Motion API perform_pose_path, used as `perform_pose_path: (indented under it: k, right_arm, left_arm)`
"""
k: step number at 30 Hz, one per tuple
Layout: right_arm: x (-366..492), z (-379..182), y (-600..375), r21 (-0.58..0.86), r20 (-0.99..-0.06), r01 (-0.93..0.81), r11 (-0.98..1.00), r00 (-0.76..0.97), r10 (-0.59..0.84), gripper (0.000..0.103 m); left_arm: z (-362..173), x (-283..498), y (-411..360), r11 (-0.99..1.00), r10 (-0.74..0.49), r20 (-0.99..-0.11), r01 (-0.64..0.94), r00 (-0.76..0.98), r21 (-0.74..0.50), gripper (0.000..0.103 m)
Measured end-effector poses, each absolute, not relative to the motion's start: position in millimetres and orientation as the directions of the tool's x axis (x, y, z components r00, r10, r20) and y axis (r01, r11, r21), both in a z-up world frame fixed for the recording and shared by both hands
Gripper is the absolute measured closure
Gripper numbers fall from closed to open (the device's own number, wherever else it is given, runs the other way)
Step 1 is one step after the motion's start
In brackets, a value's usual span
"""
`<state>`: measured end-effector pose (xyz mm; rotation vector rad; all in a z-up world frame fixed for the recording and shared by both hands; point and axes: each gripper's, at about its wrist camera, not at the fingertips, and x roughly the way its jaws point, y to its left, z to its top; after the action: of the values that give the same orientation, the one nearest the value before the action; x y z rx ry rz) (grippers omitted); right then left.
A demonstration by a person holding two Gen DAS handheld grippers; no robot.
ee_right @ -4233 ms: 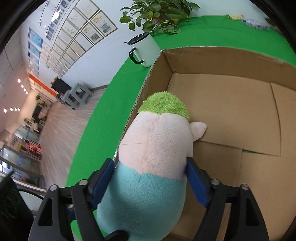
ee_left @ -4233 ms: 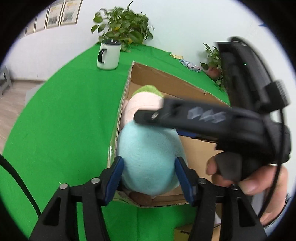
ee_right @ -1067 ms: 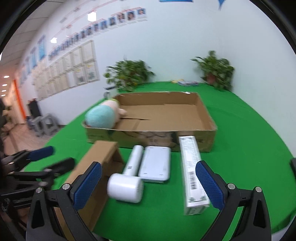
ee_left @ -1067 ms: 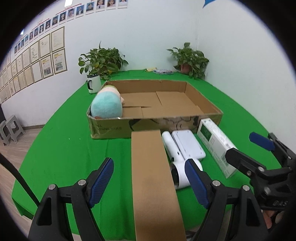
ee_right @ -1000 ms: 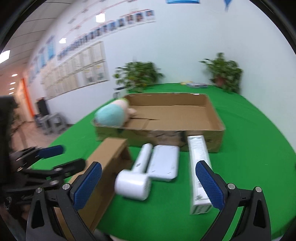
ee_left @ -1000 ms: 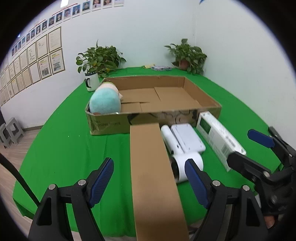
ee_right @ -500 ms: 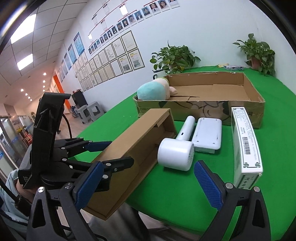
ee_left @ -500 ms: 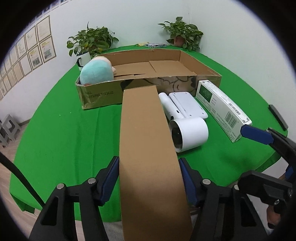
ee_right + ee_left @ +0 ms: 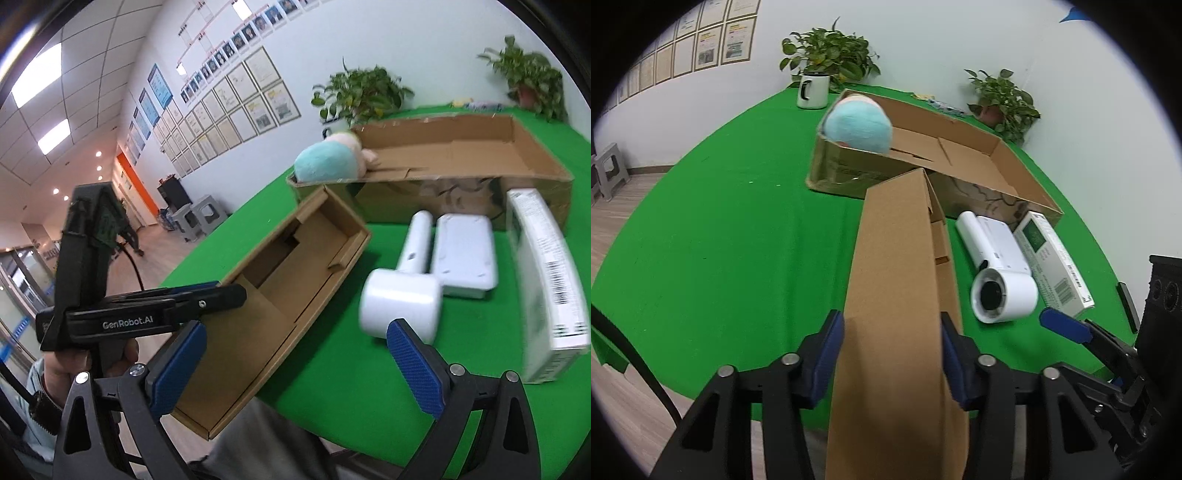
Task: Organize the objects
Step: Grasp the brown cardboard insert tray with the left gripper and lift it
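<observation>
My left gripper (image 9: 892,350) is shut on a long narrow brown cardboard box (image 9: 897,295), gripping its near end; the box's far end points at the big open carton (image 9: 960,155). In the right wrist view the narrow box (image 9: 280,280) shows its open side, held lifted at the table's front edge by the left gripper (image 9: 221,291). A plush toy (image 9: 858,125) with a teal body lies in the carton's left end. My right gripper (image 9: 299,365) is open and empty, in front of a white hair dryer (image 9: 402,302).
A flat white case (image 9: 465,254) and a long white-green box (image 9: 546,273) lie on the green table (image 9: 720,229) right of the dryer. A white mug (image 9: 812,90) and potted plants (image 9: 831,62) stand at the back. A grey stool (image 9: 609,170) stands on the floor at left.
The left gripper went from open to shut on the narrow brown box and lifted its near end. The right gripper swung left and closer to the hair dryer.
</observation>
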<state>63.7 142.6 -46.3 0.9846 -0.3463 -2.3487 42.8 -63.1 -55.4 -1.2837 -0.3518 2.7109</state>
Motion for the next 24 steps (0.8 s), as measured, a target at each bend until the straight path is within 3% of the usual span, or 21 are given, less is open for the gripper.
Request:
perform_pose_path:
  k: [2, 7, 14, 17, 21, 24]
  right_arm:
    - [52.5, -53.6, 130.0, 0.461, -0.588, 0.388, -0.798, -0.54, -0.602, 0.008]
    - [27.5, -72.0, 100.7, 0.486, -0.648, 0.35, -0.801, -0.471, -0.599, 0.018]
    - [5.1, -72.1, 65.5, 0.414, -0.697, 0.376, -0.829, -0.455, -0.554, 0.023]
    - [-7.8, -75.2, 60.7, 0.379, -0.734, 0.342, -0.86, -0.454, -0.504, 0.034]
    - [-16.0, -78.9, 60.4, 0.316, -0.769, 0.299, -0.901, -0.475, -0.427, 0.059]
    - [-21.7, -76.1, 65.0, 0.248, -0.783, 0.267, -0.931, -0.511, -0.355, 0.067]
  left_arm:
    - [-57.7, 43.6, -71.0, -0.965, 0.197, -0.75, 0.009, -0.632, -0.261, 0.056]
    - [-70.6, 41.5, -85.7, -0.963, 0.183, -0.772, 0.047, -0.608, -0.266, 0.074]
    - [-77.3, 35.8, -93.7, -0.952, 0.206, -0.775, 0.063, -0.598, -0.301, 0.08]
    - [-77.7, 32.4, -90.7, -0.947, 0.224, -0.772, 0.053, -0.595, -0.315, 0.081]
    - [-76.8, 24.1, -77.3, -0.94, 0.274, -0.769, 0.007, -0.578, -0.341, 0.088]
    - [-77.4, 19.3, -60.3, -0.948, 0.279, -0.782, -0.03, -0.558, -0.317, 0.088]
